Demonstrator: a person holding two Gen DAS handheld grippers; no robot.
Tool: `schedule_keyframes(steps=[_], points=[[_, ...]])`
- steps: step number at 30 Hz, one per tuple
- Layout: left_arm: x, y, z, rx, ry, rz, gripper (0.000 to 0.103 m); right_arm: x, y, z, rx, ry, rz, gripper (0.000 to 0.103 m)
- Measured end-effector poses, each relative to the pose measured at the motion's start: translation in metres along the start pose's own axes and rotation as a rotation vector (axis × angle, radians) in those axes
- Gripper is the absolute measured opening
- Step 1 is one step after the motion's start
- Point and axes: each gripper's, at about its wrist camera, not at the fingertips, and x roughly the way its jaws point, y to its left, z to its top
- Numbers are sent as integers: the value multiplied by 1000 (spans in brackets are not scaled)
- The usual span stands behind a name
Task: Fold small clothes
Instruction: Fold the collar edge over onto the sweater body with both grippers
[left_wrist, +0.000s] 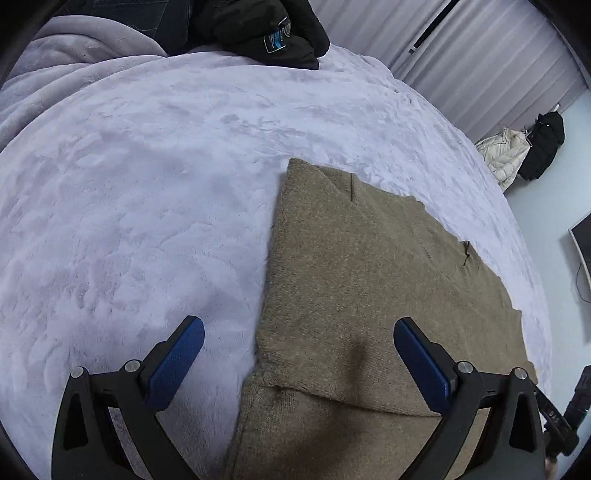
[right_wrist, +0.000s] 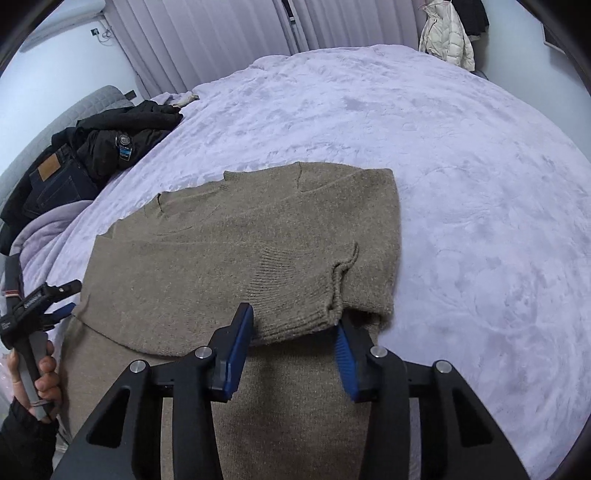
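While the brown sweater (right_wrist: 236, 243) lies folded on the bed (right_wrist: 461, 166), both hand-held grippers, left (left_wrist: 299, 354) and right (right_wrist: 295, 343), gape empty.

My left gripper (left_wrist: 299, 354) and right gripper (right_wrist: 295, 347): matte black triangulated frames, silver round screws, textured blue pads (left_wrist: 173, 369). My hand (right_wrist: 35, 380): bare skin, black sleeve (right_wrist: 22, 443), grey handle with white lettering
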Motion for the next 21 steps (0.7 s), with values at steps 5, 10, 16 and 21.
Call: schedule_keyframes(steps=[5,10,16,21], points=[[-25,-48,-7,125,-57,-47,103,-16,12,-2,-17,-30,-57,60],[-11,-124,-45,441,-69,25,103,-37,53,-8,-174,-136,-86,64],[50,-132,-59,500,74,165,103,34,39,5,-154,47,-113,64],[11,-129,-55,496,3,109,103,7,31,0,-153,6,-109,71]])
